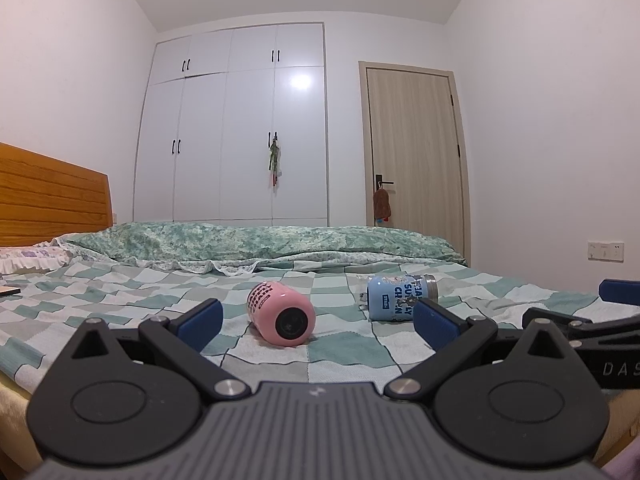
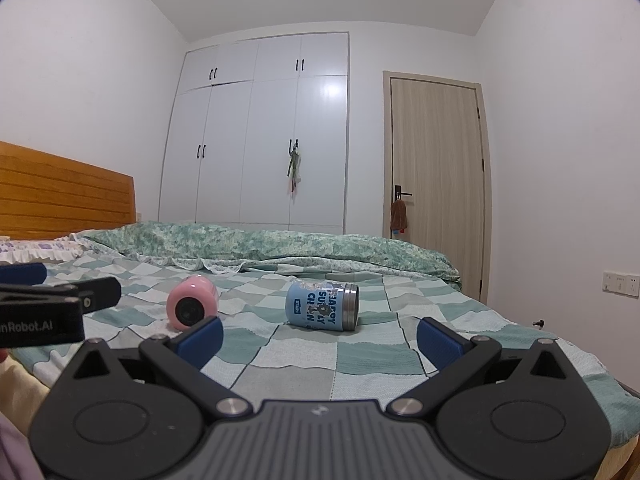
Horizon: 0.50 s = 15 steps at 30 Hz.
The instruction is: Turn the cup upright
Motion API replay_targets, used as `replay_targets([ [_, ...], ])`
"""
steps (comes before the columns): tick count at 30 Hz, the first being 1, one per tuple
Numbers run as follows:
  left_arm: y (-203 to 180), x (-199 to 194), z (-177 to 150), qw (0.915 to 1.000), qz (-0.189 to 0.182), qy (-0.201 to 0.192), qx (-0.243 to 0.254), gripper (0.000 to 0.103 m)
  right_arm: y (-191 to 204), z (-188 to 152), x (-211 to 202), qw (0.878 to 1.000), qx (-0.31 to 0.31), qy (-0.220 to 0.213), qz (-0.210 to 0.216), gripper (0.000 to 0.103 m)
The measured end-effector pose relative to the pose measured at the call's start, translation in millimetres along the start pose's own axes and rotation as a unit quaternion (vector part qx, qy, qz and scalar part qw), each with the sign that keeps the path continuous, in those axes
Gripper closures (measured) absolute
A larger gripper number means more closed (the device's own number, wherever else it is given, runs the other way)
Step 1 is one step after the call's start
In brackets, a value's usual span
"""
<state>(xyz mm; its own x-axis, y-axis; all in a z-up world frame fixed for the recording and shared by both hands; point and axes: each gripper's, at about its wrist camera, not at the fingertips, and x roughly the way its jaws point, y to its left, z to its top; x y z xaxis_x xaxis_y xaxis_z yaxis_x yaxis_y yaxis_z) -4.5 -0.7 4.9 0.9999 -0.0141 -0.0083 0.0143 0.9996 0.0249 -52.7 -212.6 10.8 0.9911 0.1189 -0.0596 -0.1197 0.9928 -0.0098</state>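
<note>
Since the pink rounded ceramic cup [image 1: 281, 313] and blue printed steel-rimmed cup [image 2: 321, 305] lie sideways mid-bed [image 2: 372, 354], we hold left gripper [image 1: 318, 317] and right gripper [image 2: 320, 334] released, facing them.

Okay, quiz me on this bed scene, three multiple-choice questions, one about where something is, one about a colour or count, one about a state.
1. Seen from the right wrist view, where does the pink cup lie relative to the blue cup?
A. to its left
B. to its right
C. on top of it

2. How many cups lie on the checked bedspread?
A. one
B. two
C. three

3. How does the left gripper stand?
A. shut on the pink cup
B. shut on nothing
C. open, holding nothing

Answers: 1 A, pink lies left of blue, apart from it. 2 B, only the pink and blue cups, both on their sides. 3 C, its fingers are spread wide, short of the cups.
</note>
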Motion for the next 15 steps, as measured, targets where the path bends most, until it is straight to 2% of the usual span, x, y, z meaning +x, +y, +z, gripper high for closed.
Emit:
replay_targets([
  [7, 7, 16, 22, 0.9999, -0.013, 0.008, 0.005, 0.0, 3, 13, 14, 1.0, -0.003, -0.002, 0.007, 0.0],
  [15, 25, 77, 65, 0.9953, -0.025, 0.093, -0.001, 0.0, 6, 40, 61, 0.999, -0.003, -0.005, 0.035, 0.0],
])
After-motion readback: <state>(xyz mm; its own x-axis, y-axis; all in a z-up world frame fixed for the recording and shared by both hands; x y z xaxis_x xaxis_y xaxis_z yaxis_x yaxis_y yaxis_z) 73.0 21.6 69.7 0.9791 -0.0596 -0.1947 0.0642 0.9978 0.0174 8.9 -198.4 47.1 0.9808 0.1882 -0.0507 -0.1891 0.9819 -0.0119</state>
